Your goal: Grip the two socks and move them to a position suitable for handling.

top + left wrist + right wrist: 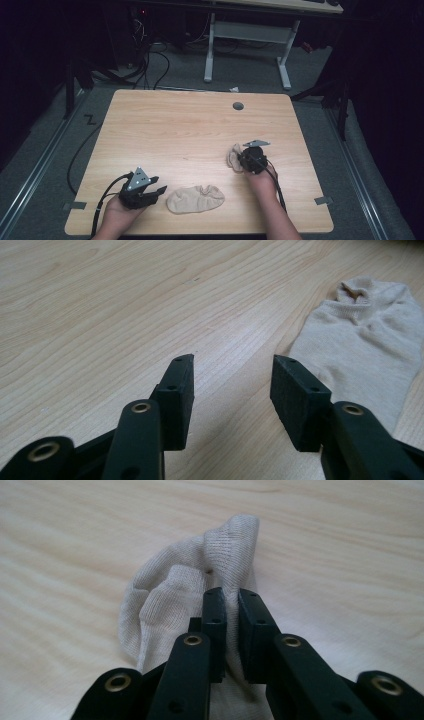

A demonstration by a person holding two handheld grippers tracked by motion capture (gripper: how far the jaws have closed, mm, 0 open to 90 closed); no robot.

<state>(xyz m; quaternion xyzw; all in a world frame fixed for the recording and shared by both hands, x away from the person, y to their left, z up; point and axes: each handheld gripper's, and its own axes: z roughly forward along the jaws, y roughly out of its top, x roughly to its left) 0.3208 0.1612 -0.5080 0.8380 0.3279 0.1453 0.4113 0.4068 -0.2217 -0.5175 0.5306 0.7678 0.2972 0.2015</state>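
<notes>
Two beige ankle socks are on the wooden table. One sock lies flat near the front edge, just right of my left gripper, whose jaws stand open over bare wood with nothing between them. The other sock is bunched up at the right of the table. My right gripper is shut on a fold of this bunched sock, and the fabric is pinched between the two pads while the rest rests on the wood.
A round grey cable hole sits near the table's far edge. Tape marks lie at the front corners. Beyond the table are a white desk frame and floor cables.
</notes>
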